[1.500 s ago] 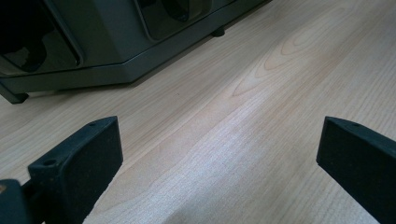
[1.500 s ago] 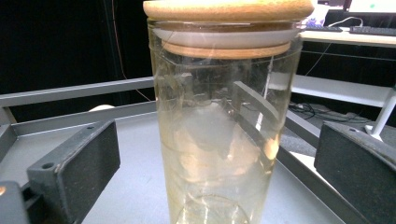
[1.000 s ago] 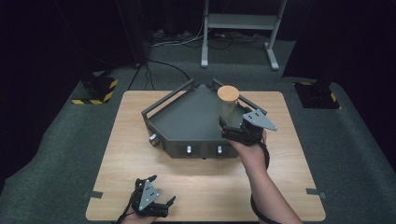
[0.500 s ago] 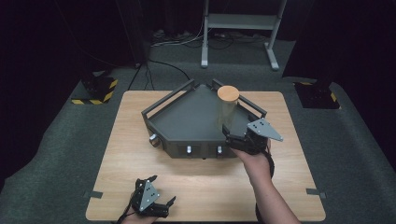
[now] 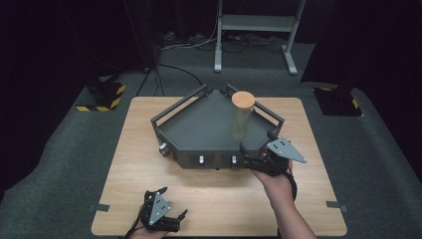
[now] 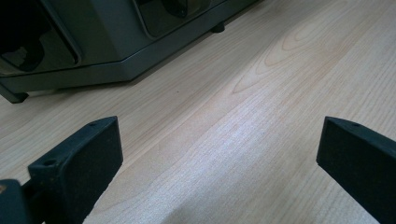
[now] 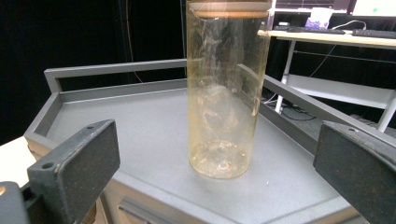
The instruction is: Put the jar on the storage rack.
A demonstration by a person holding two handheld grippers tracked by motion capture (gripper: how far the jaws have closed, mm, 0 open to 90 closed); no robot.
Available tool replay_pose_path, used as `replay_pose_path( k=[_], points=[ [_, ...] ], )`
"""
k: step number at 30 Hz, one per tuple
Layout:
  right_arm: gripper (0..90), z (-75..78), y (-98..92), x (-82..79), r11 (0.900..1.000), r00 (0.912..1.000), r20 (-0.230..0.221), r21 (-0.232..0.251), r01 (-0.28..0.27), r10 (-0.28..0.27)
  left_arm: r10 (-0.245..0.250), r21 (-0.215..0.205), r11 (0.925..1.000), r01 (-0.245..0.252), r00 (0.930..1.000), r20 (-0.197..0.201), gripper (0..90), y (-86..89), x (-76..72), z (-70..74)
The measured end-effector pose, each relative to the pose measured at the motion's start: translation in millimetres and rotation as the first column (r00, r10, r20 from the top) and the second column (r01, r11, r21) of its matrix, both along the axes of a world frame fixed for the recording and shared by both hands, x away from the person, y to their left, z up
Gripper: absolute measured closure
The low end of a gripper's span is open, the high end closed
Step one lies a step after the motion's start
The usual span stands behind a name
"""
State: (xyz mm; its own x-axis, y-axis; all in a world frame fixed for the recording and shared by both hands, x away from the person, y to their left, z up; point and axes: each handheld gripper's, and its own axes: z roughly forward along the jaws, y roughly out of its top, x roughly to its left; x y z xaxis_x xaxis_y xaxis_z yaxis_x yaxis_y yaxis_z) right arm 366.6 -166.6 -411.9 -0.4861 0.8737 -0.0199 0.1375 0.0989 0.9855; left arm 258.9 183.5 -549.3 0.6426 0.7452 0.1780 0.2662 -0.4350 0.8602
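clear yellowish jar [image 7: 227, 93] with tan cork lid [image 5: 243, 99]; dark grey tray [image 5: 199, 130]; pale wood-grain tabletop [image 5: 134, 164]; black tongs [image 5: 255, 159].

Pale wooden table [image 5: 129, 164] on grey carpet — grey railed tray unit [image 5: 199, 132] directly on top

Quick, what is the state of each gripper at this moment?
Left gripper: open, holding nothing, above the light wooden table.
Right gripper: open, holding nothing, facing the tall clear glass jar with wooden lid.
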Motion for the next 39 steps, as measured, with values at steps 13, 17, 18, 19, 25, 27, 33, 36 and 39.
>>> replay_pose_path(
  k=[13, 17, 18, 19, 25, 27, 33, 36, 39],
  points=[
    [0.0, -14.3, -8.9, -19.9, 1.000, 1.0000, -0.006, -0.017, 0.000, -0.001, -0.003, 0.007, 1.0000, 0.003, 1.0000, 0.000, 0.8, -0.6, -0.2, -0.1],
    [0.0, -20.5, -10.1, -26.2, 0.999, 1.0000, -0.006, -0.033, -0.004, 0.004, -0.003, 0.010, 0.9999, 0.003, 1.0000, 0.001, 0.8, -0.7, -0.3, -0.1],
    [0.0, -21.8, -10.1, -27.5, 0.999, 0.9999, -0.008, -0.035, -0.007, 0.007, -0.003, 0.009, 1.0000, 0.003, 1.0000, 0.002, 0.8, -0.7, -0.3, 0.0],
    [0.0, -24.4, -10.1, -29.8, 0.999, 0.9999, -0.009, -0.038, -0.011, 0.010, -0.003, 0.008, 1.0000, 0.003, 1.0000, 0.002, 0.8, -0.7, -0.3, -0.1],
    [0.0, -40.3, -8.6, -41.5, 0.997, 0.9994, -0.021, -0.073, -0.028, 0.026, -0.004, 0.009, 0.9999, 0.004, 1.0000, 0.003, 0.8, -0.8, -0.4, -0.1],
    [0.0, -45.4, -8.1, -44.8, 0.996, 0.9992, -0.027, -0.081, -0.032, 0.030, -0.004, 0.009, 1.0000, 0.004, 1.0000, 0.004, 0.8, -0.9, -0.5, -0.1],
    [0.0, -67.5, -6.7, -55.5, 0.993, 0.9977, -0.056, -0.112, -0.043, 0.037, -0.004, 0.010, 0.9999, 0.004, 1.0000, 0.004, 0.8, -0.9, -0.4, -0.1],
    [0.0, -77.9, -6.4, -59.6, 0.990, 0.9967, -0.072, -0.131, -0.046, 0.037, -0.004, 0.013, 0.9999, 0.004, 1.0000, 0.004, 0.8, -1.0, -0.4, -0.1],
    [0.0, -89.2, -6.4, -62.9, 0.988, 0.9946, -0.097, -0.145, -0.051, 0.037, -0.004, 0.013, 0.9999, 0.004, 1.0000, 0.005, 0.8, -1.2, -0.6, -0.2]
  ],
)
